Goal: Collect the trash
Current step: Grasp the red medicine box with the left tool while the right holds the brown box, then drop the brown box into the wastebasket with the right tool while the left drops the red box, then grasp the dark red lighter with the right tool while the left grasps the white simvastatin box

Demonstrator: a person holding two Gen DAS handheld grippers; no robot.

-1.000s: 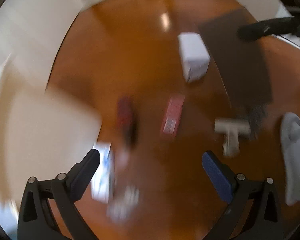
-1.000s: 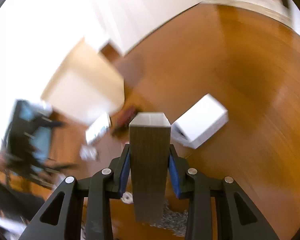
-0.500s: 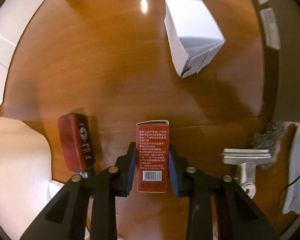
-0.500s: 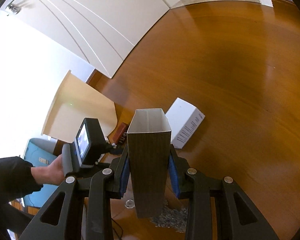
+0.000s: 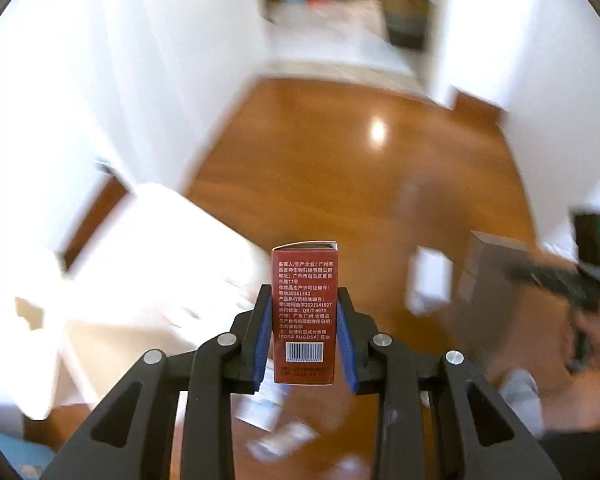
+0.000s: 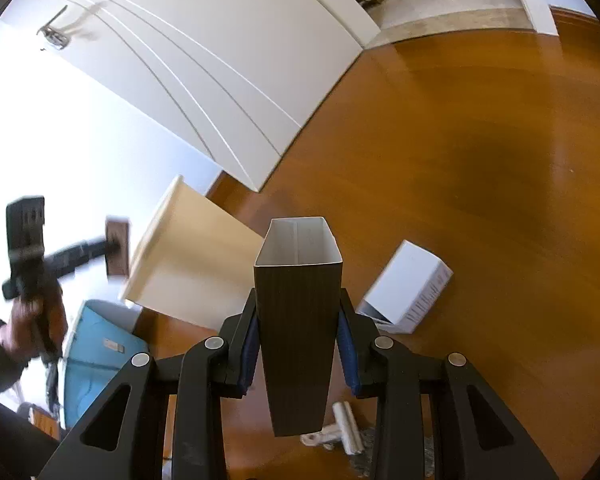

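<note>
The left tongs (image 5: pixel 304 344) are gripping a red carton (image 5: pixel 304 312) upright between the blue pads, clear of the floor. The right tongs (image 6: pixel 298 344) are clamping a dark open-topped bin (image 6: pixel 298 320), its white inside empty as far as I can see. So one piece is picked up but, by my reading, not yet dropped in. A white box (image 6: pixel 406 290) is lying on the wooden floor (image 6: pixel 480 160) beside the bin, and a small white roll (image 6: pixel 346 426) is sitting below it, both uncollected. A tan panel (image 6: pixel 188 264) is leaning near the wall; nothing seems to be blocking the way between carton and bin.
</note>
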